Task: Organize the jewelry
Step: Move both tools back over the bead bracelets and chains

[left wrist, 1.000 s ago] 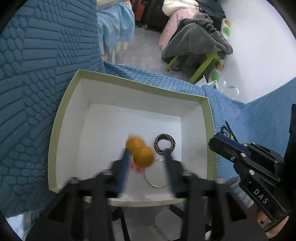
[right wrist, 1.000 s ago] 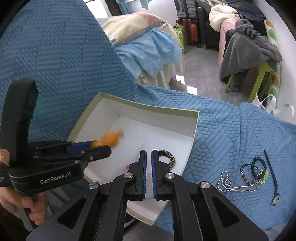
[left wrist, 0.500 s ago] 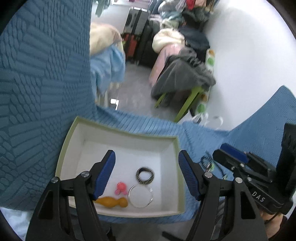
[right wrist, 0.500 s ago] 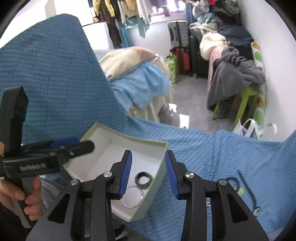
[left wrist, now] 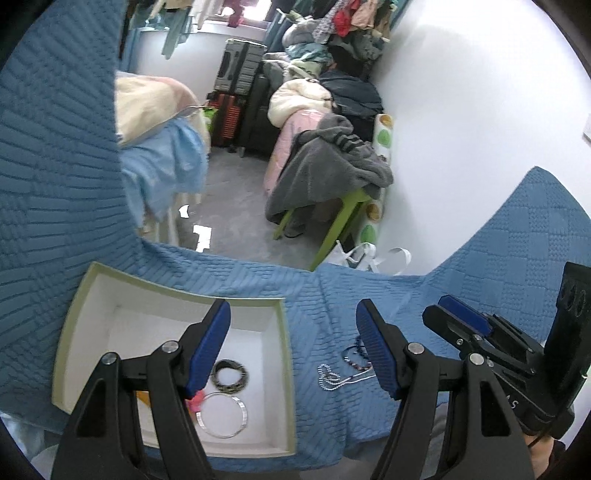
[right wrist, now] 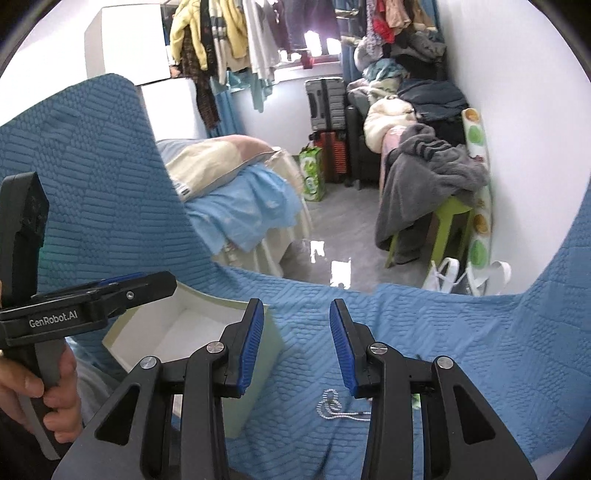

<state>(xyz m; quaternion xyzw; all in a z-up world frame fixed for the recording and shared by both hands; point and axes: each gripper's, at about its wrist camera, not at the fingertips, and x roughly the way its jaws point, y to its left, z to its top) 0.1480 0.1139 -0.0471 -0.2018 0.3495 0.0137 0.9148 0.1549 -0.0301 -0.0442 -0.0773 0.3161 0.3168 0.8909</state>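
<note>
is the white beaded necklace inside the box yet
No, the white beaded necklace lies on the blue quilted blanket, to the right of the white cardboard box.

1. Lived-in home bedroom.
2. Bed [right wrist: 236, 206] with pillow [right wrist: 207, 162] and rumpled blue sheet.
3. Clothes [right wrist: 229, 33] hung by the window.
4. Suitcases [right wrist: 327, 122] stacked against the far wall.
5. Grey blanket [left wrist: 328, 170] heaped over a green stool [left wrist: 343, 218].

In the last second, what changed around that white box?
The left gripper let the orange piece drop into the box and drew back, open. The right gripper, shut before, has just been opening, empty. The bangle, patterned ring and bead chain stayed put.
</note>
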